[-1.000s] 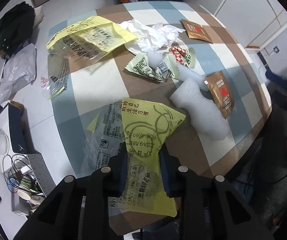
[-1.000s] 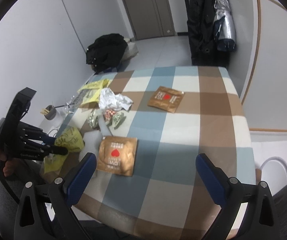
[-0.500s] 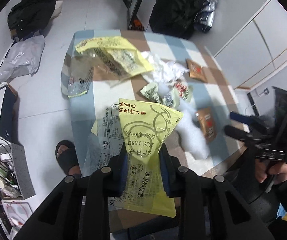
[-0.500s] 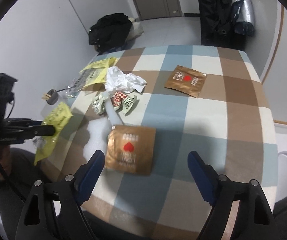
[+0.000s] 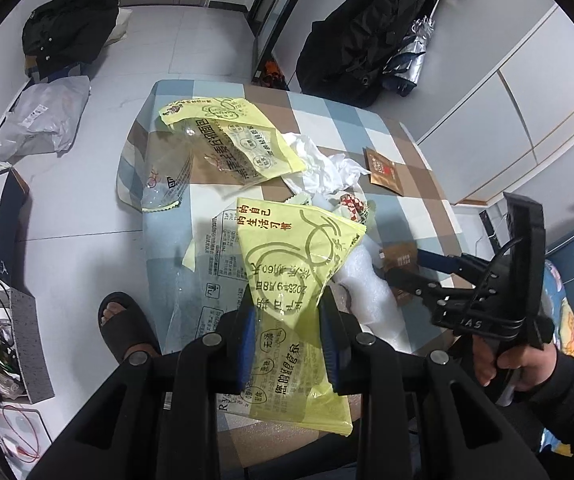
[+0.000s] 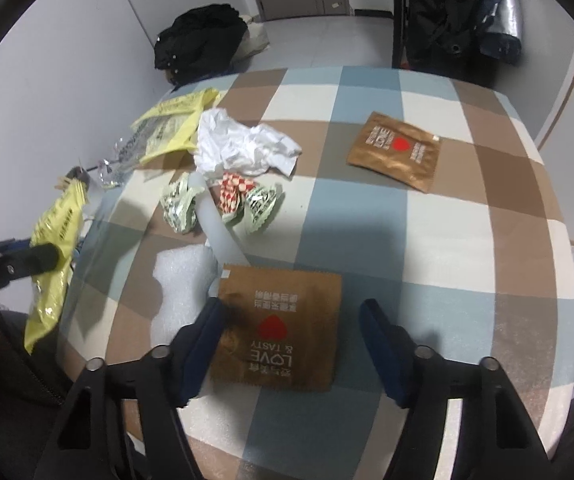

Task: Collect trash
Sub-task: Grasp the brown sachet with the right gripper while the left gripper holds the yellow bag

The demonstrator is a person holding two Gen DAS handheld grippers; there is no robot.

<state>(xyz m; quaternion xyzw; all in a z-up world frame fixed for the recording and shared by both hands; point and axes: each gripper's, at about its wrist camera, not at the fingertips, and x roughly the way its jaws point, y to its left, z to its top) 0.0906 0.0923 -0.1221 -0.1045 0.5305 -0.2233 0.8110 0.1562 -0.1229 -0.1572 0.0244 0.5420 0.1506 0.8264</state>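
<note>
The left tongs gripped a yellow wrapper held above the tabletop. The right tongs were closing, pads straddling but not pressing the flat brown sachet near the table's front edge. A clean pick probably needed one pad slid under its edge before squeezing.

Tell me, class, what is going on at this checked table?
A person is clearing litter with a gripper in each hand. The left gripper is shut on a yellow wrapper, lifted off the table. The right gripper is closing around a brown sachet lying flat near the table's edge; its pads do not yet press it. A second sachet, crumpled paper, small wrappers and white foam lie uncollected.
</note>
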